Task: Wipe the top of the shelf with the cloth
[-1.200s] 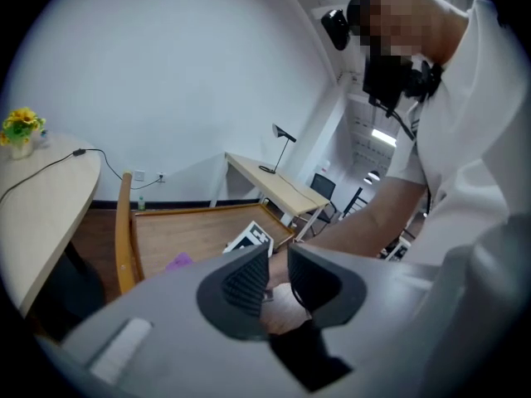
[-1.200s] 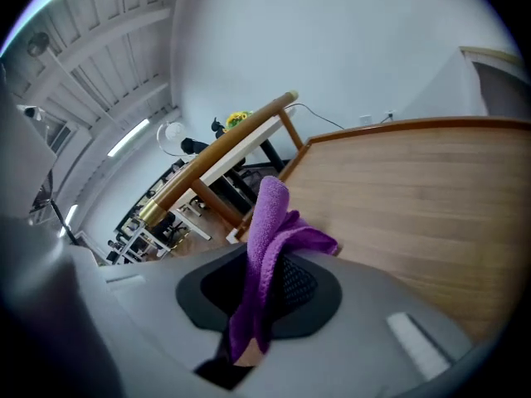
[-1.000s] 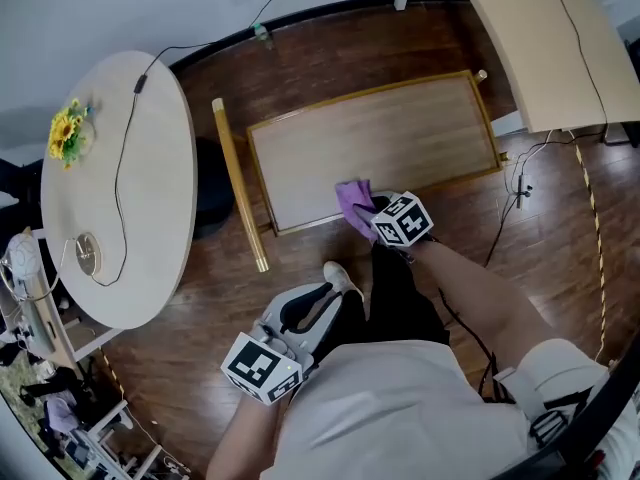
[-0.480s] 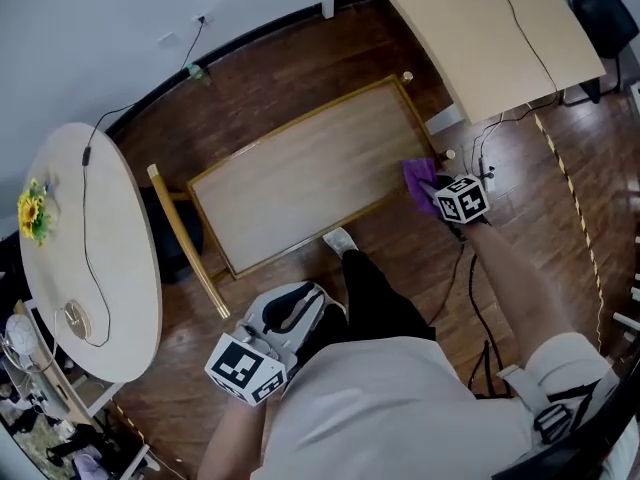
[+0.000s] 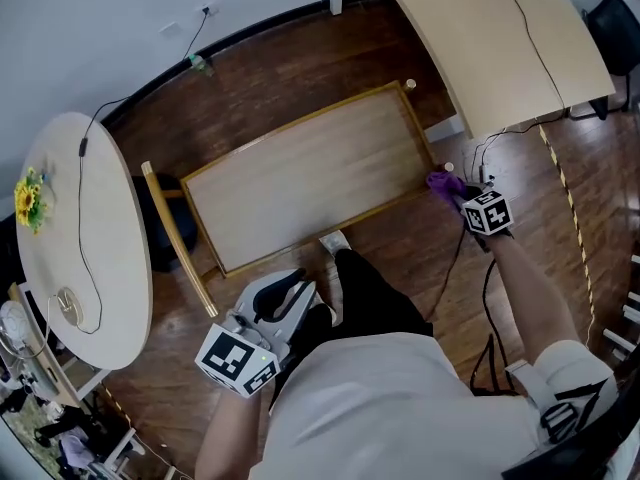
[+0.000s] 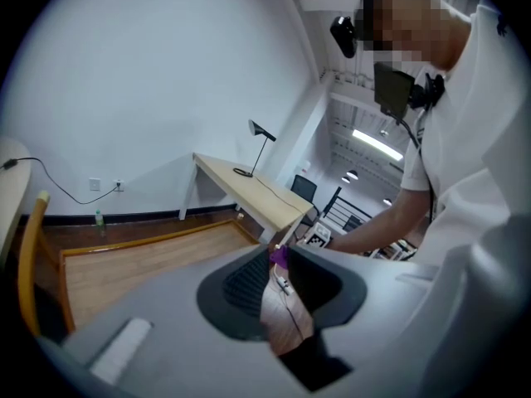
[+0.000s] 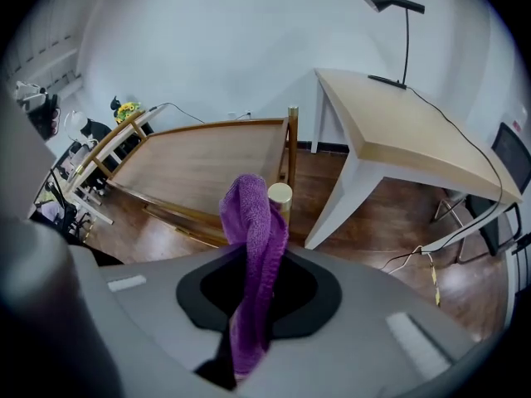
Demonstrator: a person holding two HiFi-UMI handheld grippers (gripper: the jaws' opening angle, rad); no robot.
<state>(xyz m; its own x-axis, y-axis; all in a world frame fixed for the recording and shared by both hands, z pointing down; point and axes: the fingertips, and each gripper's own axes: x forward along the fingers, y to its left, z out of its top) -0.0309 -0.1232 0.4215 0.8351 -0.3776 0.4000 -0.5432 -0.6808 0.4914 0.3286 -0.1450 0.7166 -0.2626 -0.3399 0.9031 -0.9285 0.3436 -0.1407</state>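
The shelf top point(image 5: 310, 178) is a pale wooden panel with a golden rim, seen from above in the head view. My right gripper point(image 5: 464, 196) is shut on the purple cloth point(image 5: 445, 182), which it holds just past the shelf's right end, over the floor. In the right gripper view the cloth point(image 7: 253, 239) stands up between the jaws, and the shelf top point(image 7: 199, 160) lies ahead on the left behind a corner post point(image 7: 280, 194). My left gripper point(image 5: 288, 290) hangs low by my leg, off the shelf. It is open by a narrow gap and holds nothing point(image 6: 280, 279).
A round white table point(image 5: 85, 238) with yellow flowers point(image 5: 30, 200) and a cable stands on the left. A long pale desk point(image 5: 500, 38) fills the upper right, with cables point(image 5: 487, 163) on the floor beneath. A golden rail point(image 5: 175, 233) flanks the shelf's left end. My shoe point(image 5: 333, 241) touches its near edge.
My right gripper has carried the cloth rightwards from the shelf's near edge, past its right end and off the top. The left gripper has stayed by my leg.
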